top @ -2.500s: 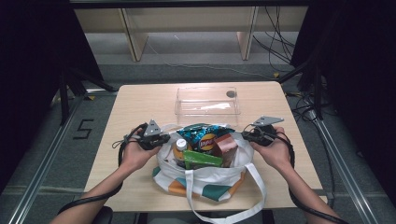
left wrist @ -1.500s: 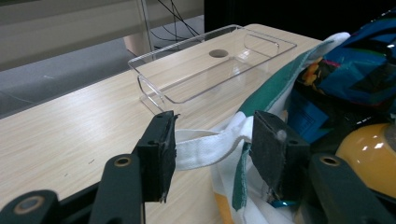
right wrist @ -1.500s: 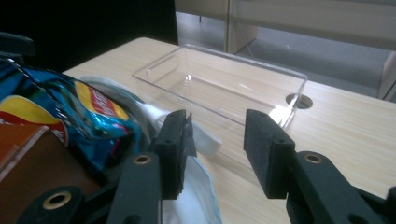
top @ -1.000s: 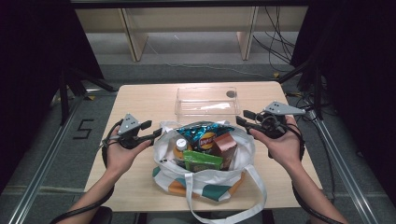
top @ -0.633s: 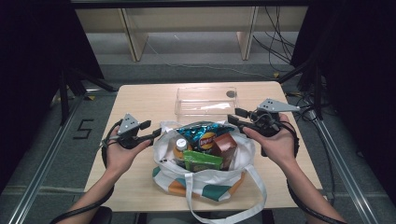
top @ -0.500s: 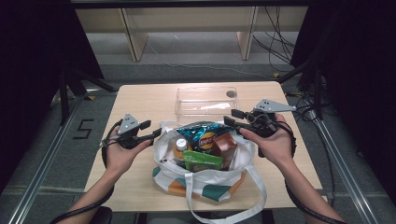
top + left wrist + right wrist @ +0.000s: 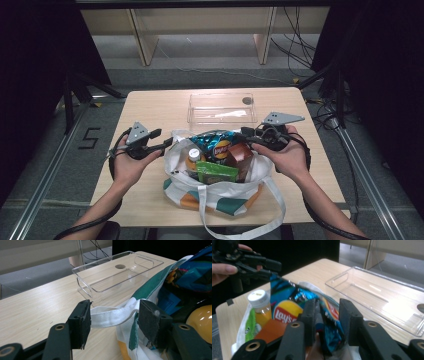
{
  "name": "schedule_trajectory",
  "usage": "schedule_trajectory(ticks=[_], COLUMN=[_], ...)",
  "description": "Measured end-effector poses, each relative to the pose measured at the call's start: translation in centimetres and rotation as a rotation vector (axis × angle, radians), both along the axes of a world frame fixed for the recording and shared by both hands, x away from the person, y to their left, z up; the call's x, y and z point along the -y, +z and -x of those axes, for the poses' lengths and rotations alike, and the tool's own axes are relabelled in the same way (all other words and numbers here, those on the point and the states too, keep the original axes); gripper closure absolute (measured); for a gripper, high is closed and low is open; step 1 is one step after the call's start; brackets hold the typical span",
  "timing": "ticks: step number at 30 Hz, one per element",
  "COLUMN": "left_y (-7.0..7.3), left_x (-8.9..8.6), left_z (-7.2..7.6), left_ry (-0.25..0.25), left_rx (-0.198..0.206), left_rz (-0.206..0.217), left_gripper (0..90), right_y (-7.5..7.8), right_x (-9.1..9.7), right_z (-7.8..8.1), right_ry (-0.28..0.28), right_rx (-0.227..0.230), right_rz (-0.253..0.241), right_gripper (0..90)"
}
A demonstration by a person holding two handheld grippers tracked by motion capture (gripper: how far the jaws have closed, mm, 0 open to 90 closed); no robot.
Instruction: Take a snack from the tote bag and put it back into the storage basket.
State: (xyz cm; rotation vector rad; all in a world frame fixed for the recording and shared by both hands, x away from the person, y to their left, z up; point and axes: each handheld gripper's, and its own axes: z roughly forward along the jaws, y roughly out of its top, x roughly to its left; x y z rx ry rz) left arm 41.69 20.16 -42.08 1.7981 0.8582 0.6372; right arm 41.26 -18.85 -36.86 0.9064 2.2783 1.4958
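Right gripper (image 7: 324,315) was at the tote bag (image 7: 220,192) on the table (image 7: 165,105), its 2 jaws just closing around the blue chip bag's (image 7: 287,293) edge without a clear pinch. Left gripper (image 7: 113,320) stood wide, the white bag strap (image 7: 110,316) loose between its pads.

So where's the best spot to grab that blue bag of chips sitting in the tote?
Probably the chip bag's crinkled top edge, which sticks up above the tote bag beside the bottle. Come in from the clear tray's side, where the right gripper already straddles it.
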Motion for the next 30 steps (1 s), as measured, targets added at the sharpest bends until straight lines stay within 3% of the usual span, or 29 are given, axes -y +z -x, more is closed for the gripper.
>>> schedule_trajectory(ticks=[2, 4, 8, 9, 10, 14, 16, 18, 20, 21, 23, 26, 30], left_y=[0.0, 0.0, 0.0, 0.0, 0.0, 0.0, 0.0, -0.1, -0.1, -0.1, -0.1, -0.1, -0.1], left_x=[0.0, -0.1, -0.1, -0.1, -0.1, -0.1, -0.1, 0.0, 0.0, 0.0, 0.0, 0.0, 0.1], left_z=[0.0, 0.0, -0.1, -0.1, 0.0, 0.0, 0.0, -0.1, -0.1, -0.1, -0.1, 0.0, 0.0], left_ry=[0.0, 0.0, 0.0, 0.001, 0.002, 0.001, 0.001, 0.0, 0.0, 0.0, 0.0, 0.002, 0.001], left_rx=[0.002, 0.002, 0.005, 0.003, 0.003, 0.005, 0.003, 0.001, -0.001, 0.0, 0.0, 0.002, 0.005], left_rz=[-0.001, 0.0, -0.006, -0.004, -0.004, -0.004, -0.003, 0.003, 0.004, 0.004, 0.003, -0.006, -0.002], left_gripper=[42.7, 42.7, 42.7, 42.6, 42.6, 42.6, 42.6, 42.6, 42.6, 42.6, 42.6, 42.3, 42.1], right_y=[-0.2, -0.3, -0.2, -0.2, -0.1, -0.4, -0.6, -0.6, -0.7, -0.8, -0.7, -0.5, -0.2], right_x=[0.0, 0.1, 0.0, 0.1, 0.0, 0.0, -0.1, -0.1, -0.1, -0.3, -0.4, -0.5, -0.6], right_z=[0.0, -0.5, -0.5, -0.8, -0.6, -1.1, -0.9, -0.9, -1.2, -0.9, -0.8, -0.7, -0.3], right_ry=[-0.031, 0.001, -0.008, 0.003, -0.016, -0.003, -0.013, -0.015, 0.008, -0.005, -0.006, -0.004, -0.014], right_rx=[-0.021, -0.007, -0.032, -0.01, -0.041, -0.043, -0.069, -0.076, -0.037, -0.064, -0.058, -0.006, 0.014], right_rz=[-0.015, 0.004, 0.002, 0.026, 0.022, 0.037, 0.036, 0.031, 0.043, 0.027, 0.027, 0.019, -0.016], right_gripper=[68.9, 69.7, 72.2, 73.2, 73.5, 76.5, 78.6, 85.2, 88.9, 89.5, 89.9, 90.0, 90.0])
